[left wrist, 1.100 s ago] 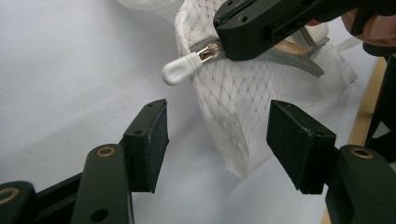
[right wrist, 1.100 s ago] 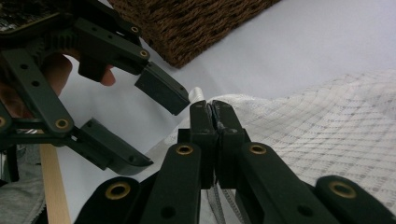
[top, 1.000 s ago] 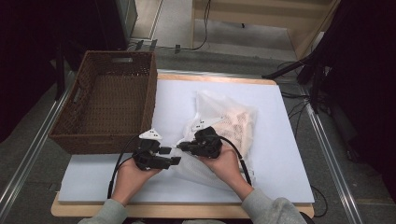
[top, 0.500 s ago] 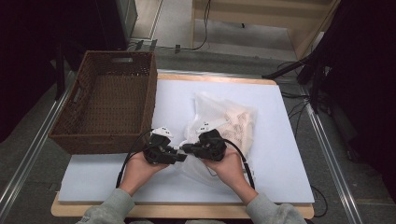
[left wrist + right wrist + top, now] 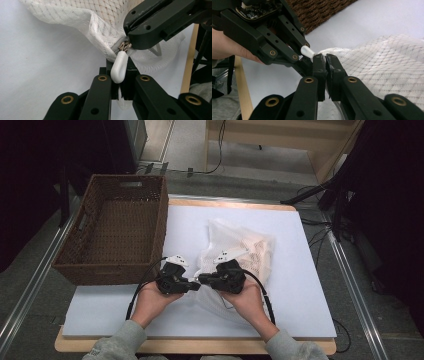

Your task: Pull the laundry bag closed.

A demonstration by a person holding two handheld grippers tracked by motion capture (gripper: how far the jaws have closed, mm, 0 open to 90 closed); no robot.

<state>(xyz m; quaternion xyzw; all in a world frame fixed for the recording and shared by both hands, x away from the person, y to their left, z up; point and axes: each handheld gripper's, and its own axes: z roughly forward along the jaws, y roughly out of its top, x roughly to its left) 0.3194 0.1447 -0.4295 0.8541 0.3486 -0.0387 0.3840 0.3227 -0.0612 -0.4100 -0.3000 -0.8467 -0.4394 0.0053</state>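
- The mesh bag [image 5: 240, 257] lies on the white board [image 5: 310, 290], to the right of the wicker basket [image 5: 117, 232] and apart from it; pale things show through the netting.
- Both grippers meet at the bag's near left corner, the end closest to the basket's front right corner.
- The left gripper [image 5: 196, 285] sits just right of the basket's front corner, lying low over the board and pointing toward the bag.
- Its jaws have just been closing and now stand pressed together on the white zipper tab [image 5: 119, 67]. In the left gripper view the tab lies across the jaw tips, with the bag's folded edge running up and away behind it.
- The tab hangs from a small metal slider [image 5: 125, 46] at the grey seam of the bag, just beyond the left jaw tips.
- The right gripper [image 5: 201, 280] points back toward the basket, so the two tools face each other tip to tip, touching or nearly so.
- Its jaws pinch the netting [image 5: 372, 67] at the bag's corner, right beside the slider. They have eased slightly apart in this instant, yet cloth is between the pads.
- In the right gripper view the tab [image 5: 307, 52] shows just past the right jaw tips, with the basket's weave behind.
- The rest of the bag spreads away from the basket, beyond the right hand [image 5: 247, 302].
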